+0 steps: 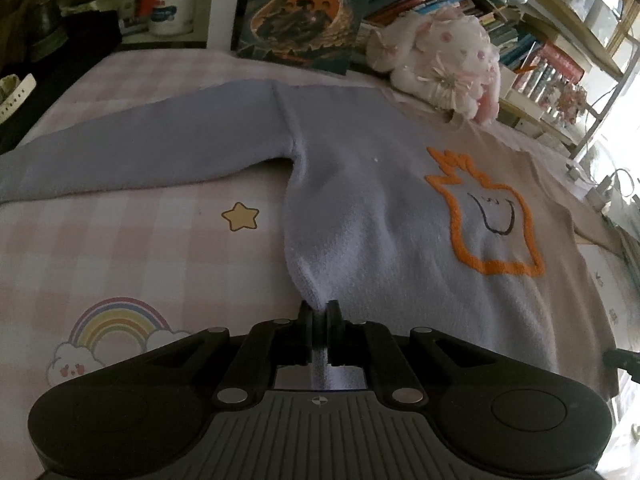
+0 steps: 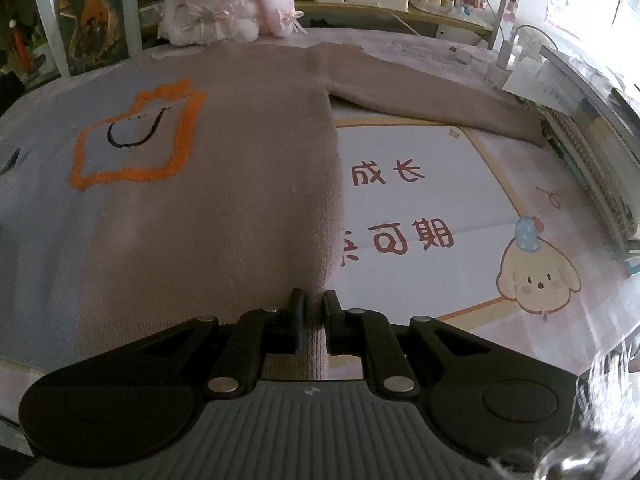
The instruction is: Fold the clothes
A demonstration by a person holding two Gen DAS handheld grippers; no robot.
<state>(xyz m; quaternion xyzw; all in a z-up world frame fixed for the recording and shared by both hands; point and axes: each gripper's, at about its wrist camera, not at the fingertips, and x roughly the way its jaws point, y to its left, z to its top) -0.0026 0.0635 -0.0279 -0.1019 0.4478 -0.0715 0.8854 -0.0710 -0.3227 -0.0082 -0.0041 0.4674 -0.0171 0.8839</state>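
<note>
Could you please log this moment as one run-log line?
stage: hem pinched | left tongs: shut on sweater blue corner | right tongs: shut on tan corner | sleeves: spread flat

My left tool (image 1: 319, 312) points steeply down, its jaws pinched nearly together on a fold of knit. My right tool (image 2: 313, 304) tilts down likewise, jaws clamped just as narrowly on fabric.
</note>
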